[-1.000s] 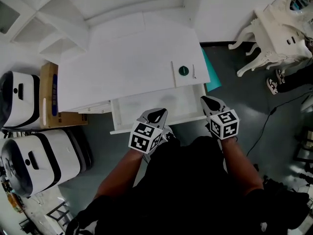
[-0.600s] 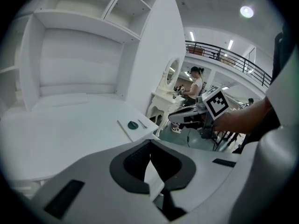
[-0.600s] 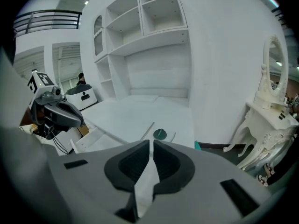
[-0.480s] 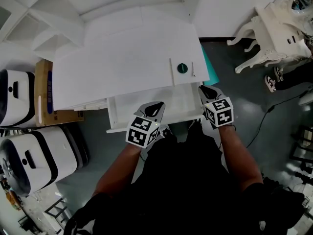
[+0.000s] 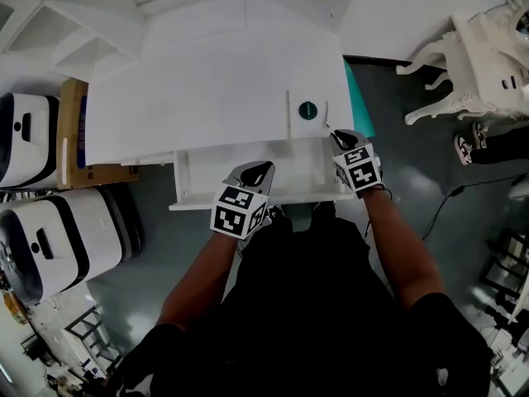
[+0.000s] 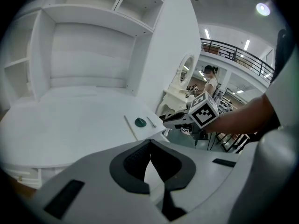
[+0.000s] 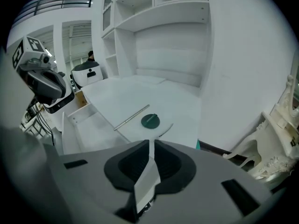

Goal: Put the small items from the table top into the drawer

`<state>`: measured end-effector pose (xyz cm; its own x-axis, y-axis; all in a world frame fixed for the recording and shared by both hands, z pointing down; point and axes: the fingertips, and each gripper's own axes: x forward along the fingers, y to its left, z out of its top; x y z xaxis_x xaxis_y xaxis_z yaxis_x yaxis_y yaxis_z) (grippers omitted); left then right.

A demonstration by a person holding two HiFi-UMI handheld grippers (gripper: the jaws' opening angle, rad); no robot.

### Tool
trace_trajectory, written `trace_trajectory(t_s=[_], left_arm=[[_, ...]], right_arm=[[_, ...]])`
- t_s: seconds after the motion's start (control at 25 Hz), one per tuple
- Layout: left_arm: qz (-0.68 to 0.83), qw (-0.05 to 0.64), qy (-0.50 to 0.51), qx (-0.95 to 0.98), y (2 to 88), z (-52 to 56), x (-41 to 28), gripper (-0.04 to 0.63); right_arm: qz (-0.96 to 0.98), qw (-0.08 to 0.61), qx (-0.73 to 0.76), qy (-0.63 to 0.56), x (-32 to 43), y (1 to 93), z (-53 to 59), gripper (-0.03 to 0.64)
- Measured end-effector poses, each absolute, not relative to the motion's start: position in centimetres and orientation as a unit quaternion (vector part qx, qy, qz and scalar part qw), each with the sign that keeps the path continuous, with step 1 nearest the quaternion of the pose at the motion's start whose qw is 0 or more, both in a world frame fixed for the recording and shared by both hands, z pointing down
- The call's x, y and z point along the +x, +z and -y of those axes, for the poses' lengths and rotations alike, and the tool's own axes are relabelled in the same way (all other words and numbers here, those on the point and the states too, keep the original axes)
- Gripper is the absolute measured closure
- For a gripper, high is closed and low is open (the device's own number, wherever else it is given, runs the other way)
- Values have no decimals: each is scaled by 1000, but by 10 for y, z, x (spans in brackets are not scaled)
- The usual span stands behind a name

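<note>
On the table top (image 5: 215, 81), the green disc (image 5: 308, 111) is not yet picked up. The drawer (image 5: 198, 176) is pulled open to take it. The right gripper (image 5: 339, 136), held near the disc, and the left gripper (image 5: 258, 169) are kept closed and empty.

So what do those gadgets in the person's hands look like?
Both the left gripper and the right gripper are smooth light-grey shells with black padded fingers. Each carries a white cube printed with black square markers. No cables show. The person wears black clothing with short sleeves.
</note>
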<state>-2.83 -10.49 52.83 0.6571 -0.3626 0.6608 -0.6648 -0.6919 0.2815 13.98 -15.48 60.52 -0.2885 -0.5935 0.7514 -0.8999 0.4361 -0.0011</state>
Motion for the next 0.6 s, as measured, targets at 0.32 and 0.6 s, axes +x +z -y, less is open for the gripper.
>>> trace_trajectory(t_s=[0.32,0.6], left_arm=[[296,274,313,860,540,109,-18,586],[307,282,316,852,544,118,-22,586]], right_arm=[[774,375,457,225,143,640,173,586],[777,387,441,228,140,652,181,585]])
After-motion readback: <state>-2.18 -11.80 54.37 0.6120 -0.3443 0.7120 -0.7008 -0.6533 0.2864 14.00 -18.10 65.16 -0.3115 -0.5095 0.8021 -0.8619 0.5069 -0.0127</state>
